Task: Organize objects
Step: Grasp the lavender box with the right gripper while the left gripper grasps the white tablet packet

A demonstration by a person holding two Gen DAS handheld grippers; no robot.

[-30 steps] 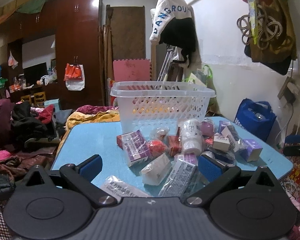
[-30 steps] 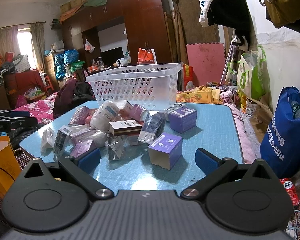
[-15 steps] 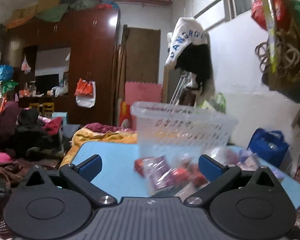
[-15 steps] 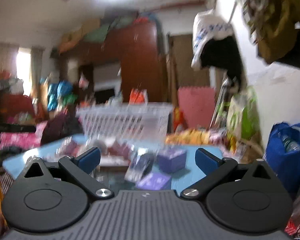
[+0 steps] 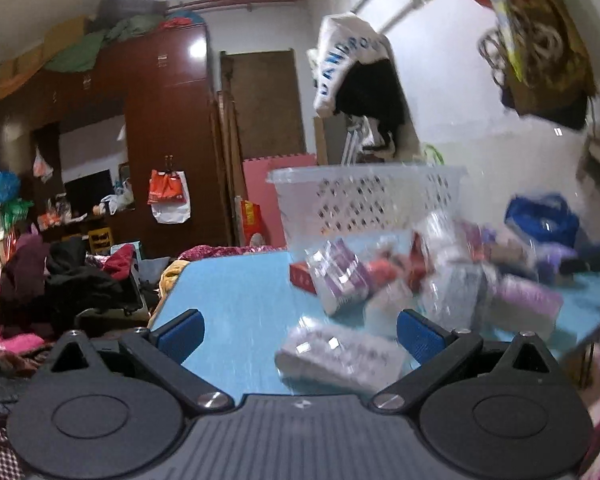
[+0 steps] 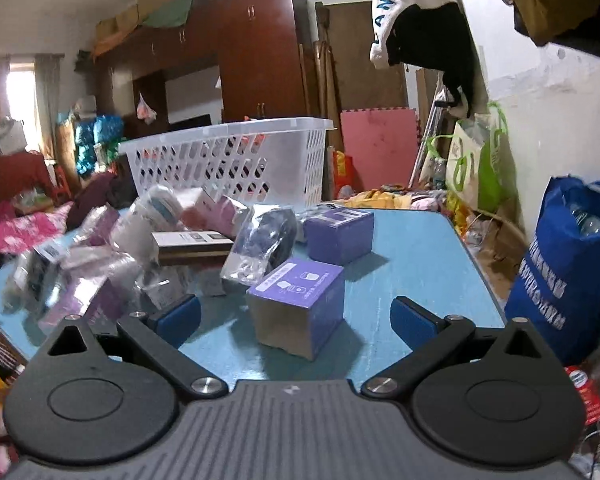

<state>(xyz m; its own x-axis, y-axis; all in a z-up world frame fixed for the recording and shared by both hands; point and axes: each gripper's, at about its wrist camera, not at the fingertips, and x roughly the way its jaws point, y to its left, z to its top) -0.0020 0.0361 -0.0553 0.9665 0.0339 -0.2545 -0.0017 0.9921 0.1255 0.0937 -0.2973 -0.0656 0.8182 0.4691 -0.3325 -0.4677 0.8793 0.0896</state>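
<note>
- The left wrist view is smeared by blur: the heap of packets (image 5: pixel 420 276) on the blue table (image 5: pixel 236 292) reads only as wrapped shapes in white, pink and purple, and no reliable count is possible there.
- That view alone shows the bare left part of the table and a flat wrapped packet (image 5: pixel 340 354) lying near the table's front edge, just ahead of the left gripper (image 5: pixel 300 330).
- The right wrist view is sharper and shows what the other cannot: two purple boxes, a near one (image 6: pixel 296 306) and a far one (image 6: pixel 338 232), set apart from each other on the table (image 6: pixel 412 264).
- Also clear only there: one dark item in a clear bag (image 6: pixel 264 244) between the boxes and the heap, one flat dark box with a white top (image 6: pixel 194 244), and one white roll (image 6: pixel 148 220).
- One white basket (image 6: pixel 228 164) stands at the far side of the table behind the heap; in the left view it (image 5: pixel 364 200) shows as a blurred pale shape.
- One blue bag (image 6: pixel 568 264) stands on the floor to the right of the table.
- The left gripper is spread wide, holding and touching nothing; the flat packet lies between and beyond its blue pads.
- The right gripper (image 6: pixel 296 318) is likewise spread wide and grips nothing; the near purple box sits between its pads, clear of both.
</note>
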